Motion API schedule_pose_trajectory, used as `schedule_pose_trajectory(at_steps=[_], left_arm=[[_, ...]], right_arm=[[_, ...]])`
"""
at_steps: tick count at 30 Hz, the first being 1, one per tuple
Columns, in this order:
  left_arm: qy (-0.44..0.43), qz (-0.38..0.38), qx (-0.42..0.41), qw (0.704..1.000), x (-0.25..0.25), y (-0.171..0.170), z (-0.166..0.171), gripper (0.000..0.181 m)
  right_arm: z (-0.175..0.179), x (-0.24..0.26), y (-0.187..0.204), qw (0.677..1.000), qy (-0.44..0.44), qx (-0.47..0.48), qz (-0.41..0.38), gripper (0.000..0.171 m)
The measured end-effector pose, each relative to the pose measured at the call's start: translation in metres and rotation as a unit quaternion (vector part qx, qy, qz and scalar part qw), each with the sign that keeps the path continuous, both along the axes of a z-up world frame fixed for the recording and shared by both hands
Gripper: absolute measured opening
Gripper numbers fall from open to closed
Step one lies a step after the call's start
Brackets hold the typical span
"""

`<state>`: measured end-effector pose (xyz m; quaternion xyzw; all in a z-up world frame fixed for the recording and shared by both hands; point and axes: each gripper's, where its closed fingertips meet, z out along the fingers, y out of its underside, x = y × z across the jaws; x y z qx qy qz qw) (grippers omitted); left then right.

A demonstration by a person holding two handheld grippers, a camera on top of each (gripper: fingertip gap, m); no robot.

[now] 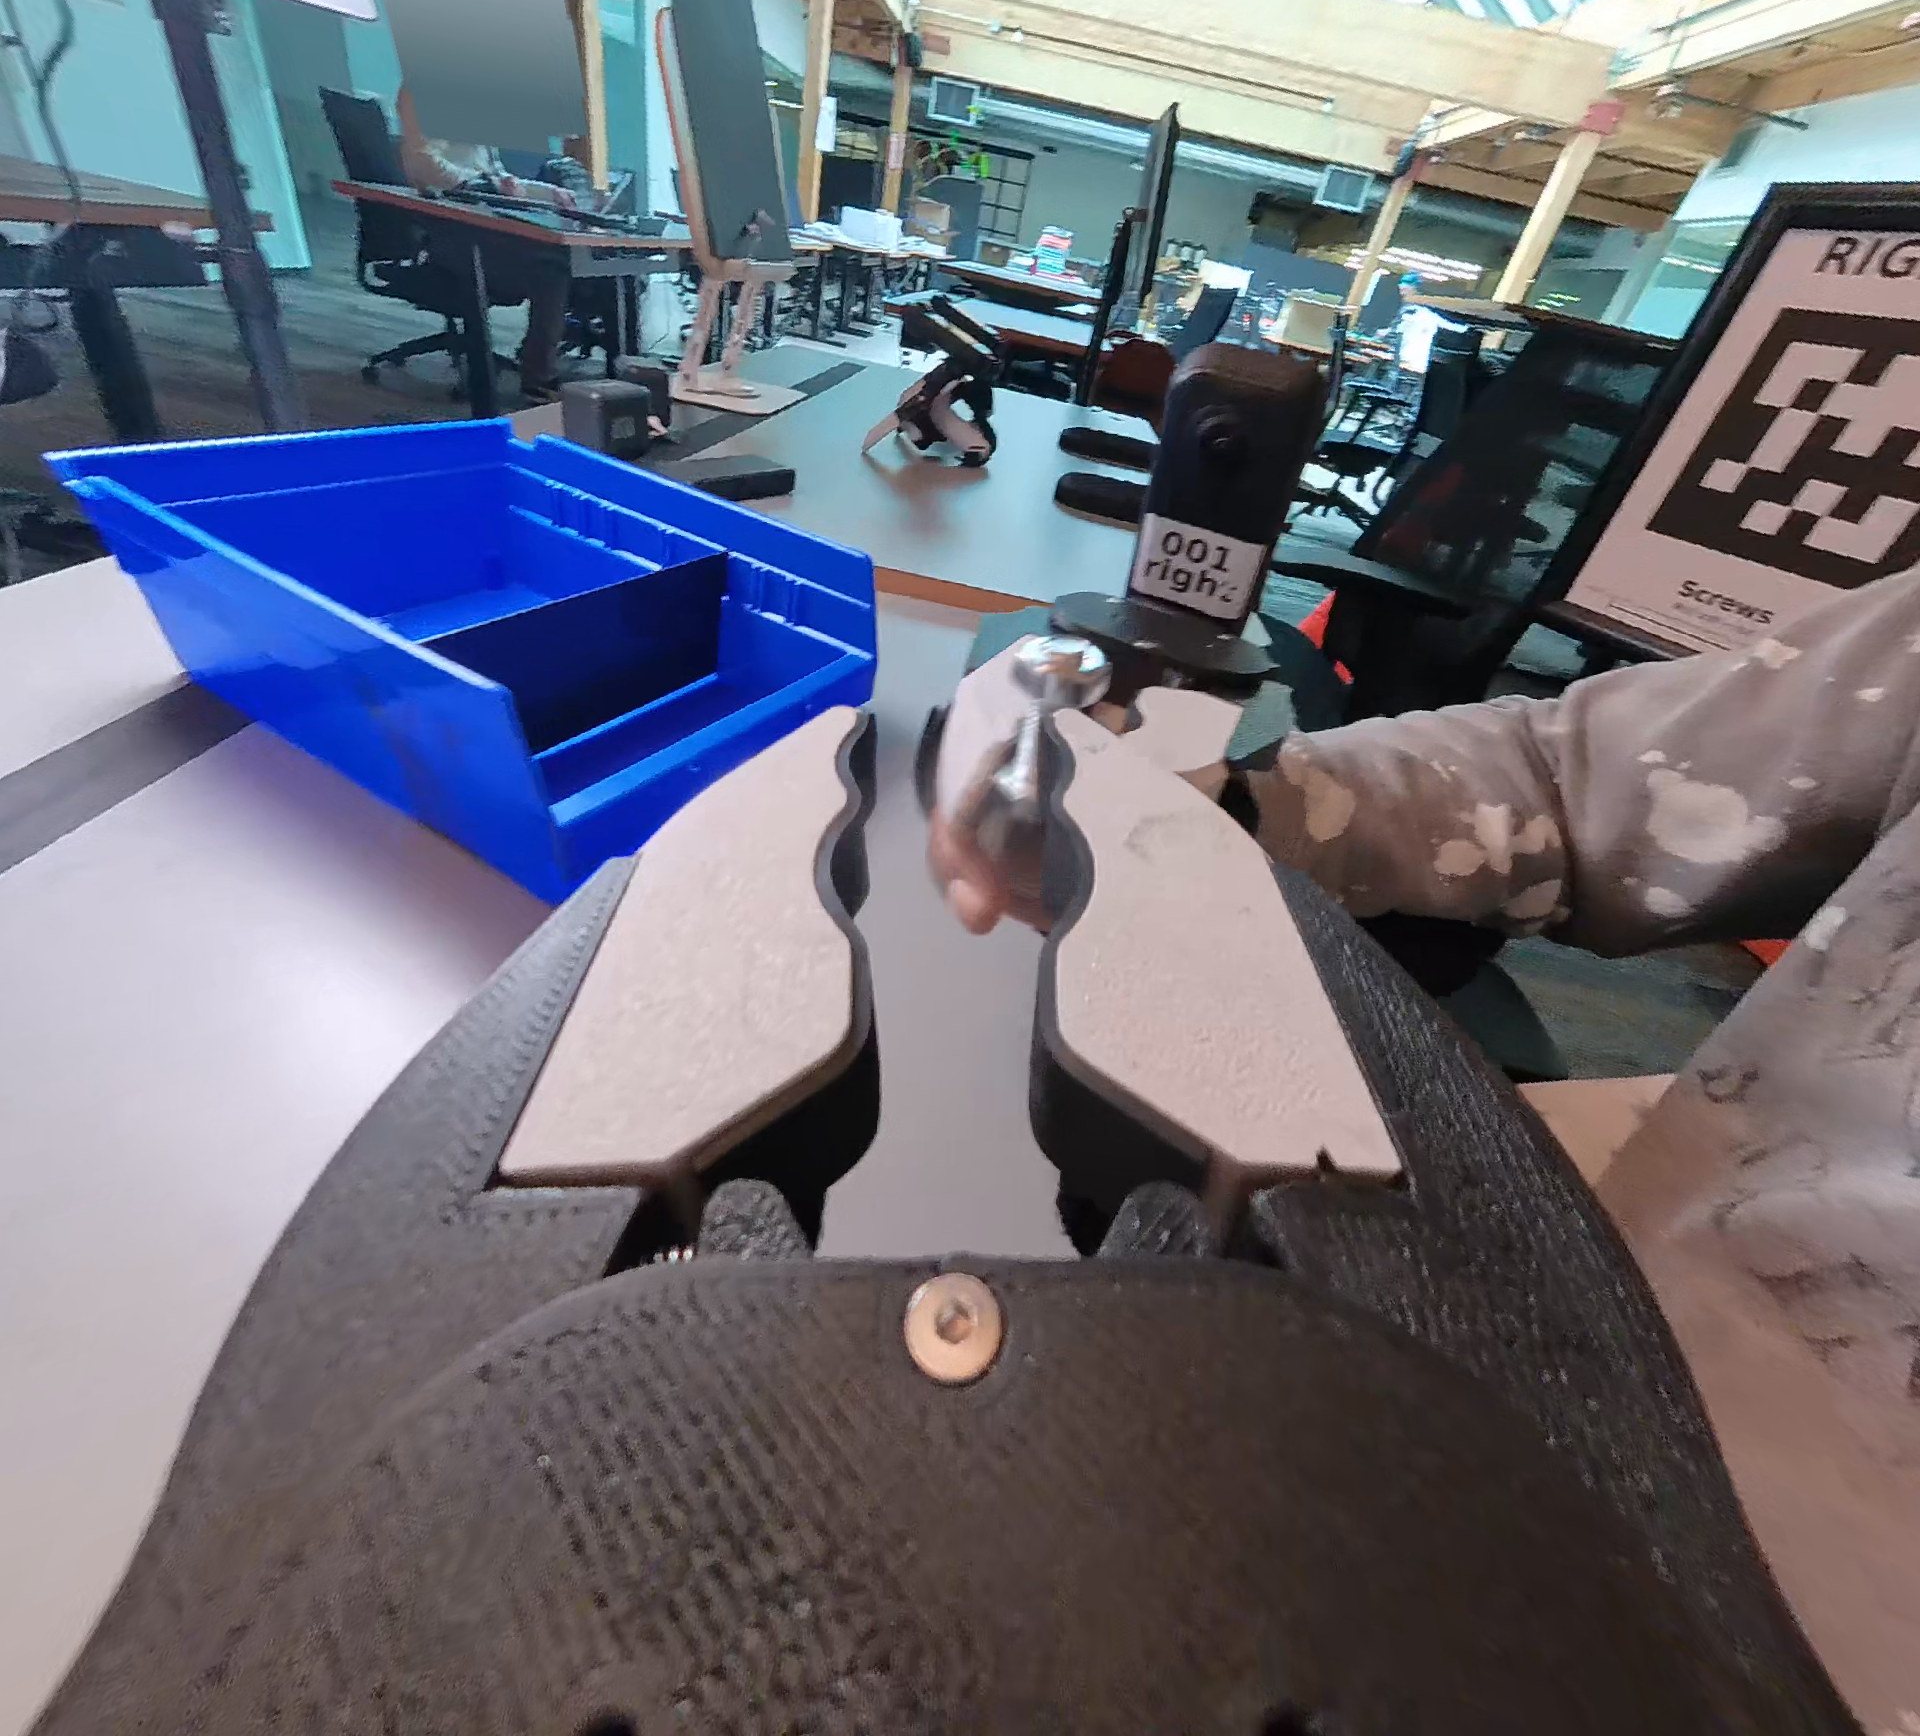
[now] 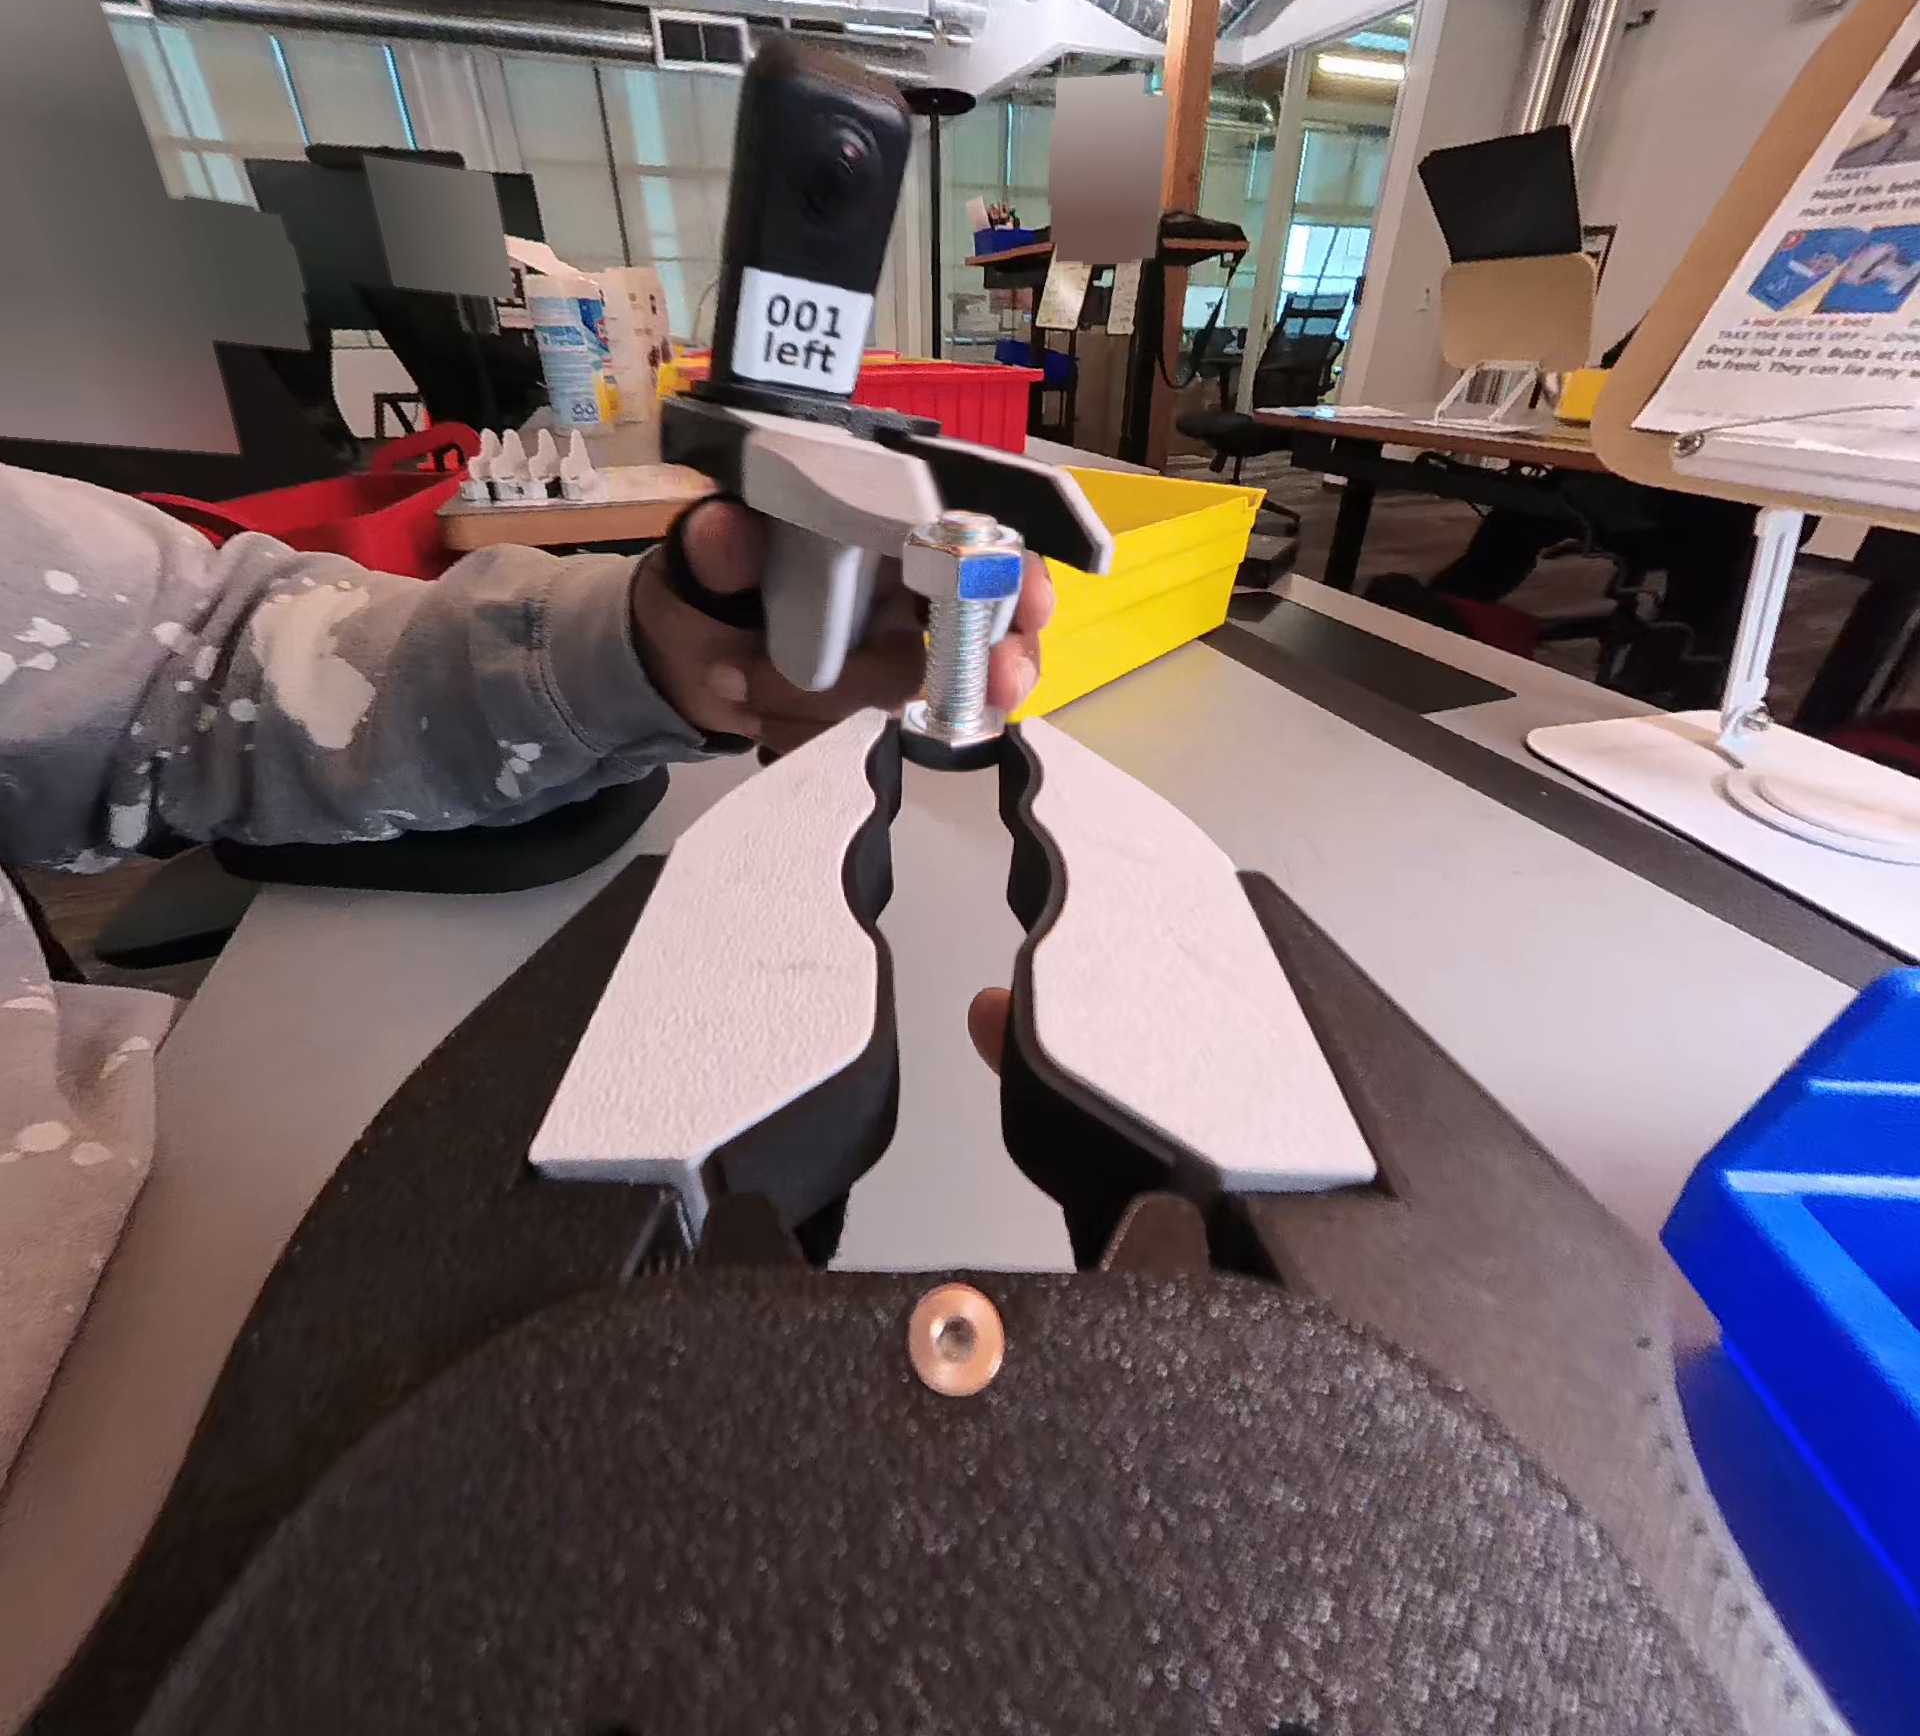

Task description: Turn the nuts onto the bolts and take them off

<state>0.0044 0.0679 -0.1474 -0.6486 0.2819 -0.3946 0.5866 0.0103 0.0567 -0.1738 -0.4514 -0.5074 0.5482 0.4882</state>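
A silver bolt (image 2: 956, 647) stands upright with a hex nut (image 2: 961, 566) threaded near its top end. My right gripper (image 2: 951, 736) is shut on the bolt's head, held above the grey table (image 2: 1403, 907). My left gripper (image 2: 1013, 533) is open, its two fingers on either side of the nut and slightly above it. I cannot tell whether they touch it. In the left wrist view the left gripper (image 1: 956, 730) has a clear gap between its fingers. The blurred bolt (image 1: 1029, 751) and nut (image 1: 1060, 663) sit near its right fingertip (image 1: 1081, 813).
An empty blue bin (image 1: 364, 606) with a black divider (image 1: 582, 647) stands on the table at the left, and shows at the right wrist view's edge (image 2: 1808, 1271). A yellow bin (image 2: 1143, 564) is behind the grippers. An instruction board on a white stand (image 2: 1787, 284) is at the right. The tips of both grippers are at nearly the same place.
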Motion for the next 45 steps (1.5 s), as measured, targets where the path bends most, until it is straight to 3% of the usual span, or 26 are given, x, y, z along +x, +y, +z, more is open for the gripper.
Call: schedule_pose_trajectory(at_steps=[6, 8, 9, 14, 18, 19, 21, 22, 30, 32, 34, 35, 42, 45], left_arm=[[0.005, 0.000, -0.009, 1.000, 0.013, -0.002, -0.001, 0.031], [0.008, 0.042, -0.019, 0.999, 0.000, 0.009, -0.002, 0.014], [0.011, 0.056, -0.013, 0.998, -0.007, 0.012, -0.003, 0.014], [-0.010, 0.015, -0.016, 1.000, 0.002, 0.002, 0.003, 0.032], [0.004, 0.005, -0.016, 1.000, 0.014, -0.001, -0.001, 0.035], [0.002, 0.009, -0.019, 1.000, 0.012, 0.000, 0.000, 0.033], [0.014, 0.066, -0.027, 0.997, -0.005, 0.014, -0.004, 0.012], [0.015, 0.072, -0.025, 0.997, -0.010, 0.015, -0.005, 0.012], [0.011, 0.011, -0.018, 1.000, 0.013, -0.001, 0.000, 0.037], [0.018, 0.018, -0.018, 1.000, 0.013, 0.000, -0.002, 0.033], [0.024, 0.062, -0.024, 0.998, 0.001, 0.010, -0.003, 0.013], [0.026, 0.082, -0.019, 0.996, -0.007, 0.015, -0.003, 0.011], [0.014, 0.023, -0.025, 0.999, 0.009, 0.001, 0.000, 0.038], [0.028, 0.031, -0.019, 0.999, 0.013, 0.003, -0.003, 0.036]], right_arm=[[-0.005, -0.004, 0.000, 1.000, -0.014, 0.006, -0.014, 0.018], [0.001, 0.000, 0.000, 1.000, 0.006, -0.001, -0.001, 0.018], [0.004, 0.002, 0.000, 1.000, 0.015, -0.003, 0.002, 0.018], [0.000, 0.000, 0.004, 1.000, 0.001, 0.001, -0.014, 0.018], [-0.003, -0.003, 0.002, 1.000, -0.008, 0.006, -0.017, 0.018], [-0.003, -0.003, 0.002, 1.000, -0.007, 0.005, -0.019, 0.018], [0.002, 0.001, 0.001, 1.000, 0.011, -0.002, -0.005, 0.018], [0.005, 0.002, 0.000, 1.000, 0.018, -0.003, -0.003, 0.018], [-0.003, -0.003, 0.005, 1.000, -0.006, -0.001, -0.022, 0.018], [-0.002, -0.003, 0.002, 1.000, -0.004, 0.002, -0.020, 0.018], [0.001, -0.001, 0.002, 1.000, 0.006, -0.001, -0.013, 0.018], [0.004, 0.001, 0.000, 1.000, 0.014, -0.003, -0.006, 0.018], [-0.002, -0.002, 0.006, 1.000, -0.004, -0.002, -0.025, 0.018], [-0.002, -0.003, 0.004, 1.000, -0.006, 0.001, -0.026, 0.018]])
